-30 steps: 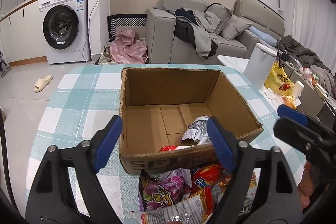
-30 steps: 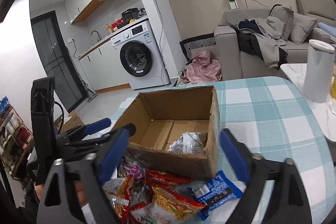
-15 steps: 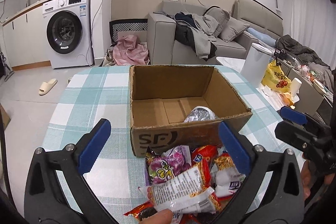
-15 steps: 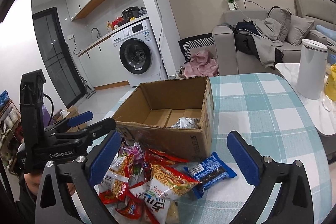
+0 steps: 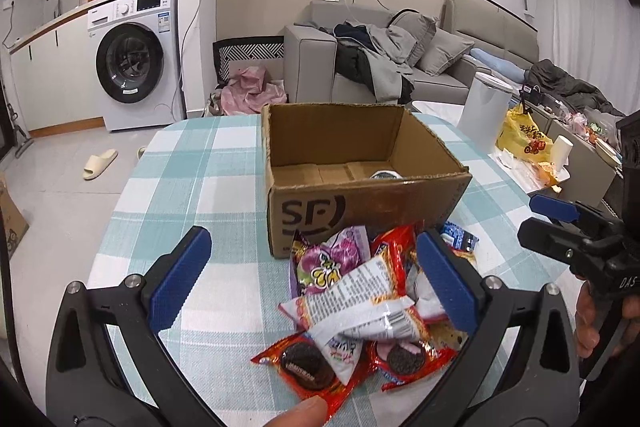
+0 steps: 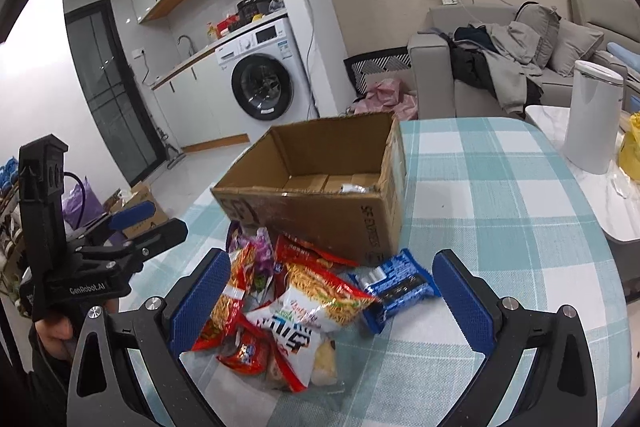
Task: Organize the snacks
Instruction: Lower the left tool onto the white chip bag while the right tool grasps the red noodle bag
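Observation:
An open cardboard box [image 5: 360, 203] stands on the checked table [image 5: 192, 187], also in the right wrist view [image 6: 320, 215]. A silver packet [image 5: 384, 174] lies inside it. A pile of snack packets [image 5: 360, 291] lies in front of the box, also in the right wrist view [image 6: 288, 303], with a blue packet [image 6: 396, 283] at its right. My left gripper [image 5: 312, 287] is open and empty above the pile. My right gripper [image 6: 332, 303] is open and empty above the pile too. Each gripper shows in the other's view, the right one [image 5: 560, 223] and the left one [image 6: 132, 227].
A white bin [image 6: 592, 119] and a yellow bag [image 5: 520, 135] stand on a side table at the right. A sofa [image 5: 384, 59] with clothes and a washing machine [image 5: 132, 63] are behind the table. A slipper [image 5: 100, 163] lies on the floor.
Both grippers have drawn back from the box toward the table's near side. The snack pile now fills more of both views. Both stay open.

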Motion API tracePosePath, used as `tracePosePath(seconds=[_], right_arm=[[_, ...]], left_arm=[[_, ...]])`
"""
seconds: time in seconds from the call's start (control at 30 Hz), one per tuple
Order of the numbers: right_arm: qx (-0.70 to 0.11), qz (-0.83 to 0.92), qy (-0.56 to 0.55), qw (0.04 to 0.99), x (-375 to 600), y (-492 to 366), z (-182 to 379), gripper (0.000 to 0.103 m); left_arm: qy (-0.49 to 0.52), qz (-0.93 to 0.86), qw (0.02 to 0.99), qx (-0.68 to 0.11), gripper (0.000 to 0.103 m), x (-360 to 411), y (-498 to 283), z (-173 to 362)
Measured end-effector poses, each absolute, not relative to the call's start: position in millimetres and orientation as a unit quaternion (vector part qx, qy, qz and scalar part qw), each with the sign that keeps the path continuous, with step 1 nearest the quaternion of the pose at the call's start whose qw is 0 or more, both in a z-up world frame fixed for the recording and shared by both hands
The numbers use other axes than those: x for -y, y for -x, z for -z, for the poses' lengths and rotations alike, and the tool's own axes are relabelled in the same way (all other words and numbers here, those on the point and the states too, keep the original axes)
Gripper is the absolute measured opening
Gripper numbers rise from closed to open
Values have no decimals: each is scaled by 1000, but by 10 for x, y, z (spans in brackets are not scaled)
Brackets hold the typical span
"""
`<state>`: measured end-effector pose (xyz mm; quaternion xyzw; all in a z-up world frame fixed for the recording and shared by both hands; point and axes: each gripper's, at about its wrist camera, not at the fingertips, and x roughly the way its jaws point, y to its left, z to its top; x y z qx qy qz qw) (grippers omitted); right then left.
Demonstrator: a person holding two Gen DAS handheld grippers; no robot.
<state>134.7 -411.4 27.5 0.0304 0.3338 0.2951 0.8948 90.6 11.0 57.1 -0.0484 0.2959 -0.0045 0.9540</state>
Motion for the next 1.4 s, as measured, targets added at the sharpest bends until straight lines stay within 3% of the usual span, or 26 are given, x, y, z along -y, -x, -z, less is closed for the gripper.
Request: tracePosePath(seconds=[1.4], right_arm=[[-433,-319,-37,842,3775,-1432,271,102]], left_arm=[[53,16,928,-370,102,-139,-965,-104]])
